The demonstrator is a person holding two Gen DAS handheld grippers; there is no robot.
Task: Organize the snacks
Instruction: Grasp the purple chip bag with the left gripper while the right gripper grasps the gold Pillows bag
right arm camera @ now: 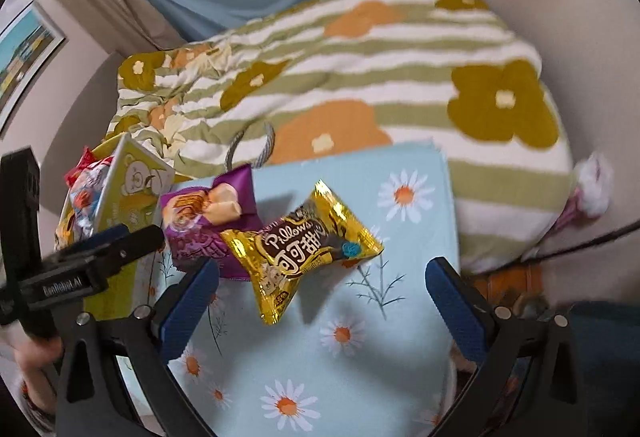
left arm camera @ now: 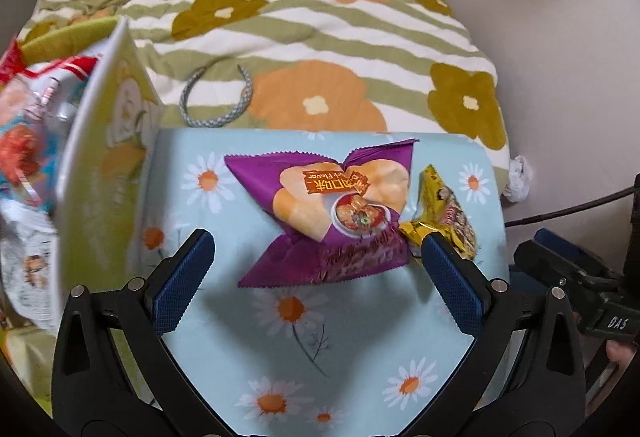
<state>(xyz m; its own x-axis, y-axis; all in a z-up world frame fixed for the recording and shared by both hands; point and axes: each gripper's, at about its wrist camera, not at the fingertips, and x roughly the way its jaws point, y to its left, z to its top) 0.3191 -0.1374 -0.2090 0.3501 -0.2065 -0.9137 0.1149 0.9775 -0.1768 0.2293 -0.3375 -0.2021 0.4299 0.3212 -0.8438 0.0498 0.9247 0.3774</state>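
A purple chip packet (left arm camera: 328,213) lies on the light blue daisy-print cloth (left arm camera: 320,357). A gold snack packet (left arm camera: 444,213) lies just right of it. My left gripper (left arm camera: 318,249) is open and empty, its jaws either side of the purple packet's near edge. In the right wrist view the gold packet (right arm camera: 300,249) lies ahead of my open, empty right gripper (right arm camera: 320,277), with the purple packet (right arm camera: 208,221) to its left. A yellow-green bear-print box (left arm camera: 108,173) at the left holds several snack bags (left arm camera: 28,141).
A striped floral blanket (left arm camera: 300,37) lies behind the cloth, with a grey braided cord loop (left arm camera: 216,105) on it. A crumpled white tissue (left arm camera: 520,177) sits at the right. The box also shows in the right wrist view (right arm camera: 124,213). A black cable (left arm camera: 568,211) runs at the right.
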